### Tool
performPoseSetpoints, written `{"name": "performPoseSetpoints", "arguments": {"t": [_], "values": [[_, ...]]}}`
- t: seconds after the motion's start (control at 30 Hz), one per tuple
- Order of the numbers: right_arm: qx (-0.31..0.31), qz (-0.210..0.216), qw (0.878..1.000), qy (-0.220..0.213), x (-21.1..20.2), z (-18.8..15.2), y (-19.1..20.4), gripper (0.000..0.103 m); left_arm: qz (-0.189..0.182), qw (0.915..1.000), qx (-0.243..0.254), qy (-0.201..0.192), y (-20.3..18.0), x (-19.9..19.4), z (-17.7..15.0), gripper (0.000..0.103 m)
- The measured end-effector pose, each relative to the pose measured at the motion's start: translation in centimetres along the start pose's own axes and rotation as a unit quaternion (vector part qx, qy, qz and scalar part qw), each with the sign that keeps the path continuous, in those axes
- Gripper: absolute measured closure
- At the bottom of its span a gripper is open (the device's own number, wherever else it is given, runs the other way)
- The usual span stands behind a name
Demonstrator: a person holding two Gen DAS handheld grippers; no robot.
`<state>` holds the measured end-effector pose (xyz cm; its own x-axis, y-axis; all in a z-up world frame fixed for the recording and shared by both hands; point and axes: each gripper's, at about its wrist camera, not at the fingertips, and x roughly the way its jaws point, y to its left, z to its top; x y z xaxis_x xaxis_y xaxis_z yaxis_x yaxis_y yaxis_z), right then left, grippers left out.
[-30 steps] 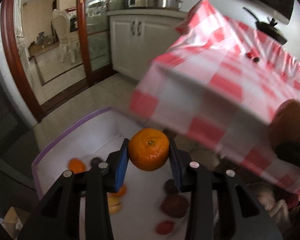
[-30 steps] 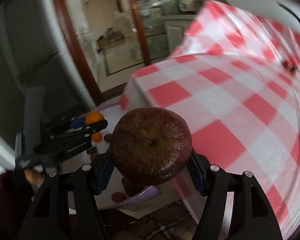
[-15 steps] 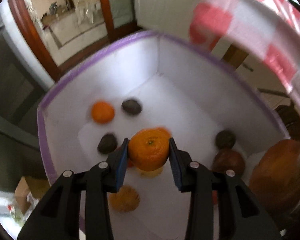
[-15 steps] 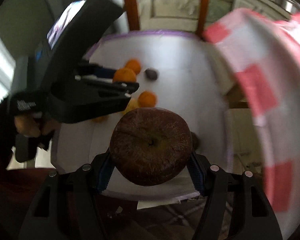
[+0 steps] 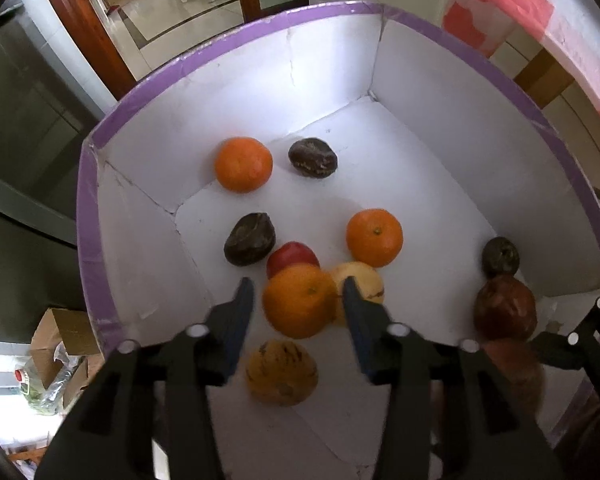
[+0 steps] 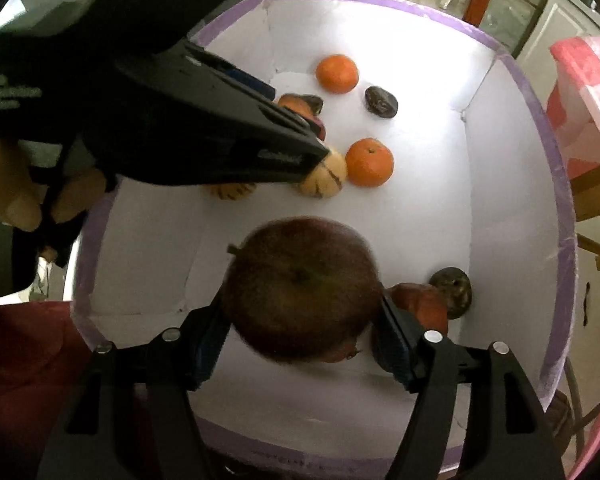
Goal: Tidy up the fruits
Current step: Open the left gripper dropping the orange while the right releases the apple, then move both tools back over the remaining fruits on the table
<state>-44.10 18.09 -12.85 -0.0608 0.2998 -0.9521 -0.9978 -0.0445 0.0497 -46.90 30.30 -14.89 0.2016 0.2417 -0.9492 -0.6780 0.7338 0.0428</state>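
Note:
A white box with a purple rim [image 5: 228,44] [image 6: 556,184] holds several fruits. My left gripper [image 5: 297,284] points down into it. Its jaws are opening around an orange [image 5: 300,304], and a gap shows beside the left pad. The orange lies over a red fruit [image 5: 292,254] and a pale yellow one [image 5: 364,280]. My right gripper [image 6: 302,304] also points down into the box, jaws opening. A large dark red apple [image 6: 300,288], blurred, sits between its pads. The left gripper [image 6: 220,128] crosses the right wrist view at upper left.
Two more oranges [image 5: 243,164] [image 5: 374,237], dark wrinkled fruits [image 5: 312,157] [image 5: 250,244] [image 5: 500,257], a speckled yellow fruit [image 5: 282,372] and a dark red fruit [image 5: 504,308] lie on the box floor. A red-checked tablecloth [image 5: 540,12] hangs to the right. A cardboard carton [image 5: 60,336] stands outside, lower left.
Both grippers swung from the checked table down over the box and dropped into it. The left jaws spread off the orange; the right jaws widened around the apple.

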Motion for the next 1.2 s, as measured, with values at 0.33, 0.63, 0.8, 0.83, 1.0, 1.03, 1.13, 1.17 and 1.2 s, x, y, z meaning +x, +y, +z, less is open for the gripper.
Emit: {"name": "performPoseSetpoints", "arguments": {"t": [0.33, 0.63, 0.8, 0.83, 1.0, 1.03, 1.13, 1.17, 1.2], "values": [[0.059, -0.009, 0.989, -0.133, -7.9, 0.0, -2.2, 0.024, 0.053, 0.9937, -0.027, -0.095, 0.2, -4.2, 2.5, 0.016], [0.145, -0.086, 0.941, -0.293, -20.1, -2.5, -7.0, 0.020, 0.048, 0.9592, -0.033, -0.277, -4.3, -14.2, 8.0, 0.002], [0.229, -0.169, 0.900, -0.331, -25.0, -7.5, -12.0, 0.017, -0.035, 0.9494, 0.078, -0.302, -13.4, -18.2, 11.3, 0.002], [0.249, -0.184, 0.890, -0.334, -25.8, -8.8, -13.1, 0.017, -0.052, 0.9470, 0.099, -0.301, -15.4, -18.6, 11.8, 0.002], [0.351, -0.243, 0.839, -0.338, -28.2, -15.5, -18.9, 0.017, -0.113, 0.9307, 0.181, -0.297, -27.5, -18.4, 15.3, 0.002], [0.373, -0.251, 0.827, -0.337, -28.4, -16.8, -20.3, 0.017, -0.123, 0.9312, 0.192, -0.284, -30.0, -18.1, 16.0, 0.002], [0.444, -0.262, 0.790, -0.331, -28.8, -21.1, -25.0, 0.016, -0.148, 0.9359, 0.209, -0.242, -36.7, -16.6, 18.2, 0.002], [0.465, -0.270, 0.777, -0.328, -29.2, -22.7, -26.9, 0.016, -0.151, 0.9367, 0.212, -0.234, -38.5, -16.0, 18.9, 0.002], [0.476, -0.274, 0.769, -0.326, -29.3, -23.7, -28.1, 0.016, -0.153, 0.9366, 0.218, -0.227, -40.9, -15.1, 19.5, 0.002]]}}
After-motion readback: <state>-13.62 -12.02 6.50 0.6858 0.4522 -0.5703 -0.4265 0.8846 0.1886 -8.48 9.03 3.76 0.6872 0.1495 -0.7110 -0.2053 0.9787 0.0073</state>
